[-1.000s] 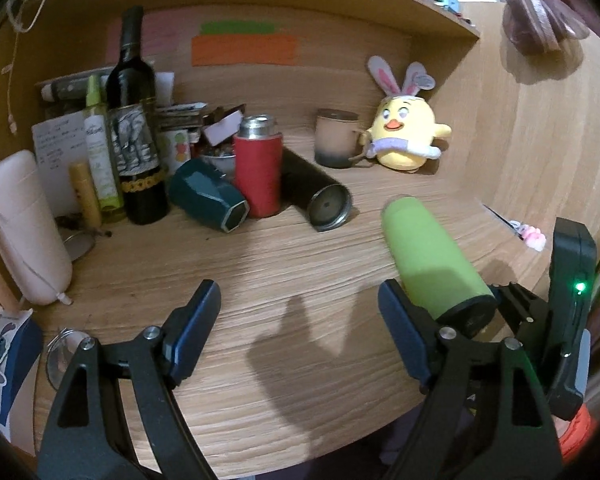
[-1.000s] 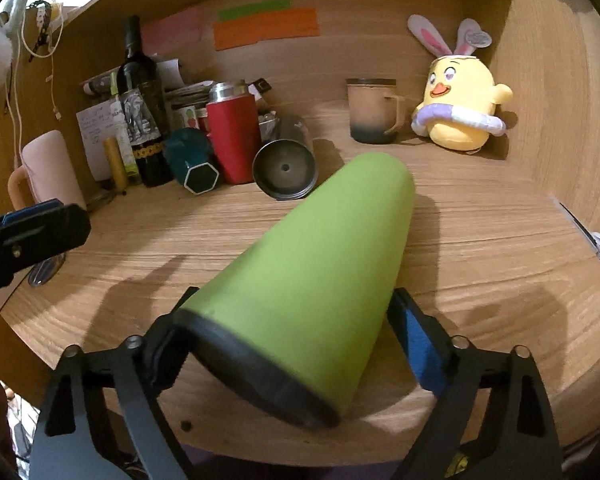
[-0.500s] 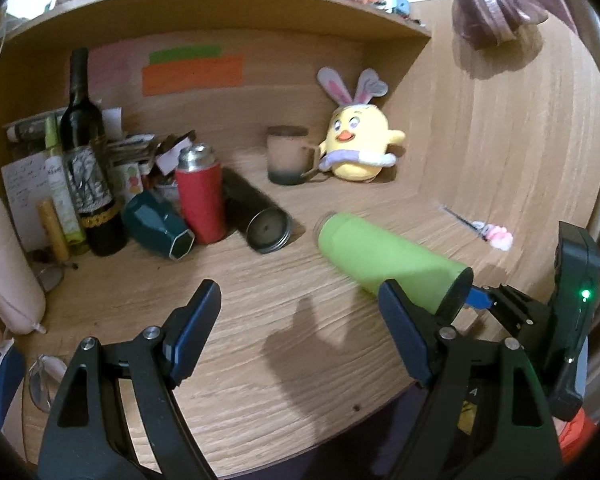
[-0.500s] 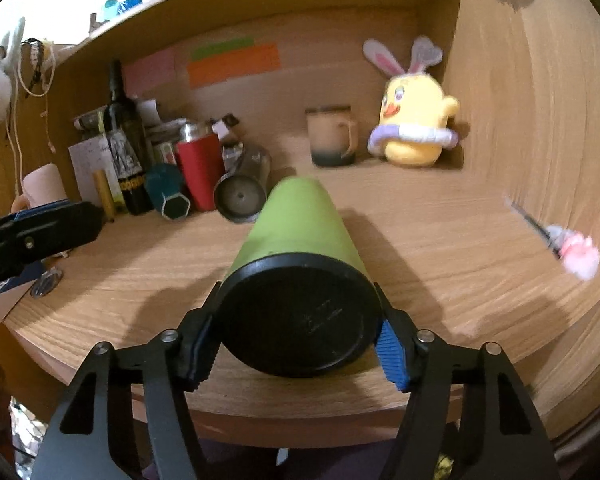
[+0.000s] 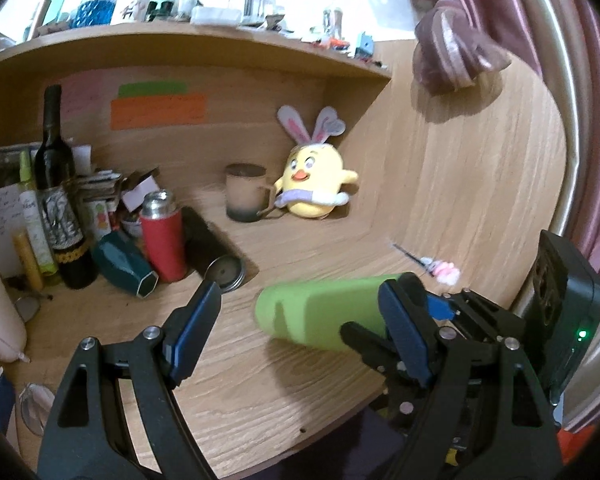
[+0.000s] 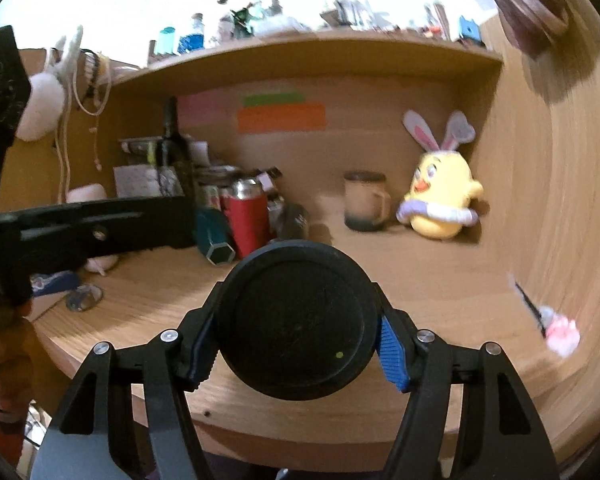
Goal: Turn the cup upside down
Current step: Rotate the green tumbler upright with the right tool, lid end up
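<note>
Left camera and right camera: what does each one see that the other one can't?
Only the left wrist view shows the green cup's side, lying level above the desk, plus the open left gripper. Only the right wrist view shows the cup's black base end-on, clamped in the right gripper, and the white plush hanging at left. Both show the yellow chick toy, red flask and wine bottle.
</note>
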`<action>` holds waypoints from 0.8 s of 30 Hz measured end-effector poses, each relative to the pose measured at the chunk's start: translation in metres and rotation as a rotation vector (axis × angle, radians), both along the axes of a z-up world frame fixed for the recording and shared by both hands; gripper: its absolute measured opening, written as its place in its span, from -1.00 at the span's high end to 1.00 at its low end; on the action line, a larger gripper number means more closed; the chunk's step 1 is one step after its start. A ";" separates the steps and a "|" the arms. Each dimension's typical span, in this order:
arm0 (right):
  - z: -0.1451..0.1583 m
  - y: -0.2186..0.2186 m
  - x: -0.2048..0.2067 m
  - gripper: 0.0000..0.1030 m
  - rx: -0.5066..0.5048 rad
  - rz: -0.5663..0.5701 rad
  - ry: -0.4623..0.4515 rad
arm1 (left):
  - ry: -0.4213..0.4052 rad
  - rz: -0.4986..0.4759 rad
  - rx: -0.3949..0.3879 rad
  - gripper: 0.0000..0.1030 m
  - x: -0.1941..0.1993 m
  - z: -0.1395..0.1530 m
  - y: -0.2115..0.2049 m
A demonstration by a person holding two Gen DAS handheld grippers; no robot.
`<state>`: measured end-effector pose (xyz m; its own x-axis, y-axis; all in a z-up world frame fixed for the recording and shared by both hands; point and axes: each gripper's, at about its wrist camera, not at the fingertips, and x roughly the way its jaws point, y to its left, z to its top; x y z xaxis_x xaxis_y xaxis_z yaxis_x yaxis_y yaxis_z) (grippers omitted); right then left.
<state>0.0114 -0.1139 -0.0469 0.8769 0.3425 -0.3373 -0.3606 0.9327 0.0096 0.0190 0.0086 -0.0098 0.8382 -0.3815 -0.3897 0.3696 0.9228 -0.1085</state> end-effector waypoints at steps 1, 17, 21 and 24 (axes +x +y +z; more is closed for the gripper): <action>0.003 0.001 0.000 -0.22 -0.001 0.007 -0.006 | -0.003 -0.010 -0.004 -0.58 0.000 0.003 0.000; 0.038 0.025 0.039 -0.22 0.011 0.095 -0.051 | 0.061 -0.058 0.001 -0.60 0.059 0.029 0.013; 0.037 0.027 0.053 -0.24 0.029 0.127 -0.020 | 0.076 -0.040 -0.011 -0.61 0.069 0.031 0.022; 0.027 0.029 0.065 -0.26 0.036 0.160 0.037 | 0.064 0.009 0.004 -0.61 0.074 0.031 0.027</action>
